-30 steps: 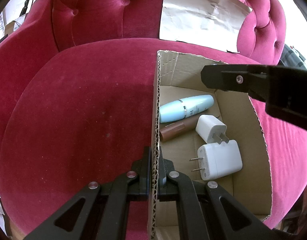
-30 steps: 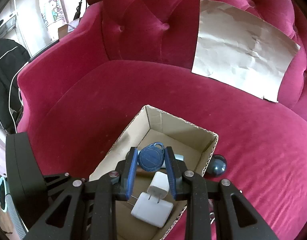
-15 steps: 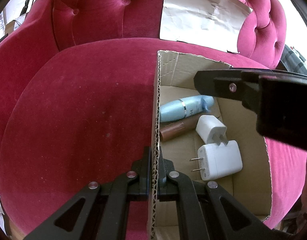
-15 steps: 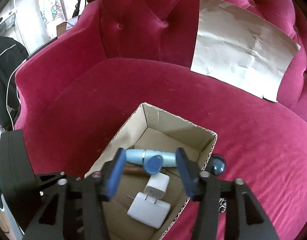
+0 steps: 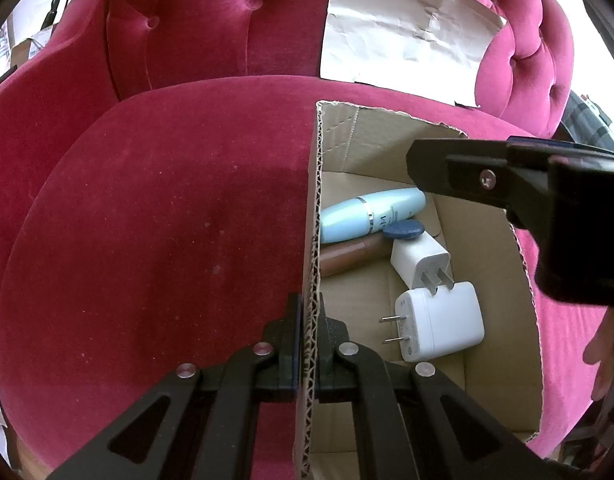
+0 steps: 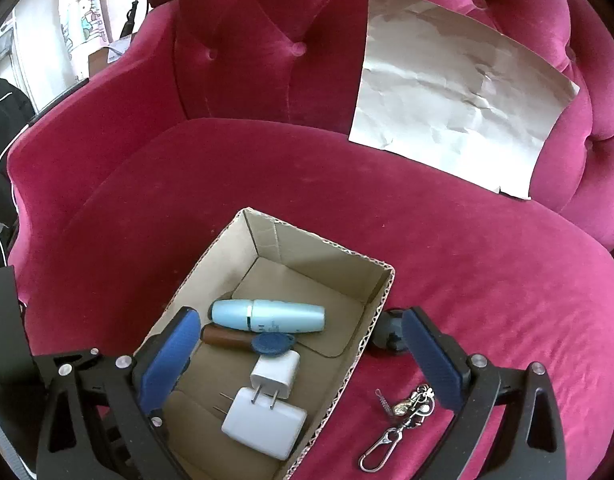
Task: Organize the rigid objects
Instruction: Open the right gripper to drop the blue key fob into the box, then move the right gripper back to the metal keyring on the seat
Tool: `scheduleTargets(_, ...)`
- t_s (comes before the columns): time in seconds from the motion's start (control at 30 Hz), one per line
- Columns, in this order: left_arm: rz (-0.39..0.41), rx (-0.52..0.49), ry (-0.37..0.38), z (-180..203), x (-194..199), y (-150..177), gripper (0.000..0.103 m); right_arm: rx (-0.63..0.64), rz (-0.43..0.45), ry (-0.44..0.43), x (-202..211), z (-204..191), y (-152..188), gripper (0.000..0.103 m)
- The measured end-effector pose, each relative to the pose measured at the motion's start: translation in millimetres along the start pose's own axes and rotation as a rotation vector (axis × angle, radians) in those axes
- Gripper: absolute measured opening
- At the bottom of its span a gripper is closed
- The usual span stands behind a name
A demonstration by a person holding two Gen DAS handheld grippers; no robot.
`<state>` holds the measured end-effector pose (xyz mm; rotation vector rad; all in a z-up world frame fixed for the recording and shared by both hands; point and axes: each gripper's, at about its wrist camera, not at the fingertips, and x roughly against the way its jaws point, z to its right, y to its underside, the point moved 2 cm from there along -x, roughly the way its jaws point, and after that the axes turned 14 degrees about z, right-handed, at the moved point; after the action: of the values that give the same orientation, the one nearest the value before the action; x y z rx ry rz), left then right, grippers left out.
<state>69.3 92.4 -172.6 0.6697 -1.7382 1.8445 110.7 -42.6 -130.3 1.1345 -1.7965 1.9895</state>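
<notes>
An open cardboard box point(image 6: 267, 236) sits on the red velvet seat. My left gripper point(image 5: 309, 312) is shut on the box's left wall point(image 5: 313, 200). My right gripper point(image 6: 299, 320) hangs over the box with its jaws opening wide and nothing pressed between the blue pads point(image 6: 167, 364). A blue oval key tag point(image 6: 272, 344) lies below it in the box, against a light blue bottle point(image 6: 267, 316) and a brown tube point(image 6: 223, 337). A small white charger point(image 6: 275, 372) and a larger white charger point(image 6: 263, 424) lie nearer me.
A metal keychain with a clasp point(image 6: 403, 420) lies on the seat right of the box. A dark ball point(image 6: 387, 332) rests against the box's right wall. A creased sheet of paper point(image 6: 447, 100) leans on the chair's tufted back.
My right gripper went from shut on the blue key tag to wide open. The tag dropped into the box beside the bottle. My left gripper kept still on the box wall.
</notes>
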Motion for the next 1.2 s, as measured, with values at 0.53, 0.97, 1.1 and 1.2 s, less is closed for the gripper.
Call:
scheduleTargets(0.53,0.0,-0.003,-0.002,0.1,0.0,-0.5,0.003,-0.023,0.027,0.028,18.5,28.5,-3.6,0.103)
scheduleTargets(0.97,0.0,-0.005,-0.005,0.9,0.1,-0.8,0.003,-0.056,0.028,0.087,36.1,70.9,6.3,0.103)
scheduleTargets(1.1,0.0,-0.004,-0.005,0.4,0.5,-1.0,0.003,-0.066,0.019,0.098,39.1,82.3,13.3,0.103)
scheduleTargets(1.2,0.0,-0.005,-0.006,0.5,0.4,-1.0,0.003,-0.071,0.017,0.103,41.0,88.7,20.0,0.103)
